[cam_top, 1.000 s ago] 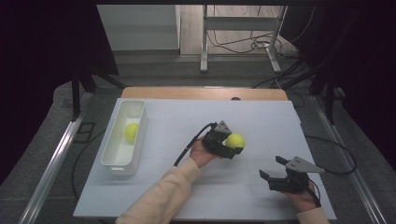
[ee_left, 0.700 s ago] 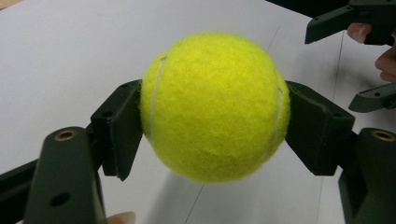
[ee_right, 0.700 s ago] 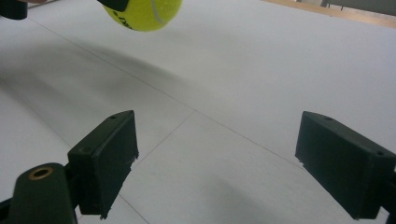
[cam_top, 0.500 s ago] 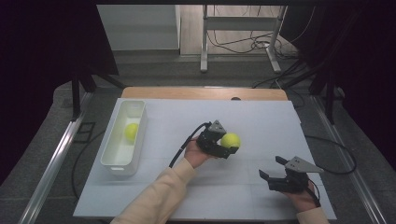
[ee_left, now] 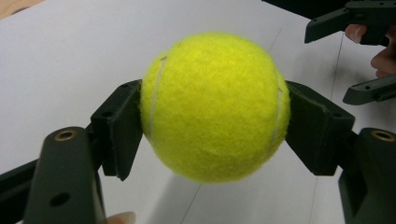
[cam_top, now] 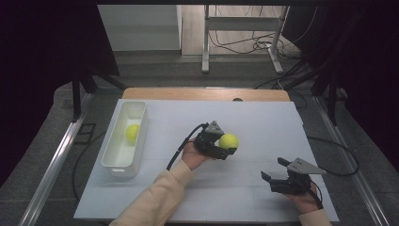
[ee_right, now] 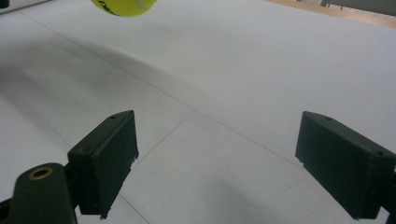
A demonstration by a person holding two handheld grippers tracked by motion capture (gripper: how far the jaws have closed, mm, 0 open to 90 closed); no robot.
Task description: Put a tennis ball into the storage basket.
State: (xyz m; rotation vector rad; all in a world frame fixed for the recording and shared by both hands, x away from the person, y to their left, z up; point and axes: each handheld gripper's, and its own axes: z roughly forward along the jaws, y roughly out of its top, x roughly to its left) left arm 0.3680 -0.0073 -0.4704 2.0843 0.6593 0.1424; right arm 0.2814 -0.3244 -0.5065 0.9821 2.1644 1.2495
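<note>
A yellow tennis ball (cam_top: 228, 141) (ee_left: 215, 106) is held a little above the white table, near its middle. My left gripper (cam_top: 225, 143) (ee_left: 212, 121) is shut on it, one black jaw pressing each side. A second tennis ball (cam_top: 132, 132) lies inside the white bin (cam_top: 123, 162) at the table's left. My right gripper (cam_top: 276, 170) (ee_right: 215, 158) rests near the front right of the table, open with nothing between its jaws. The held ball's underside (ee_right: 123, 6) shows at the top edge of the right gripper view.
The white table sheet (cam_top: 263, 117) spreads around both hands, with a wooden edge (cam_top: 202, 94) along the back. Cables (cam_top: 181, 148) trail from each gripper. Metal rails (cam_top: 51, 165) run along both sides of the table.
My left gripper has carried the tennis ball slightly left and toward the person. The right gripper has barely moved.
</note>
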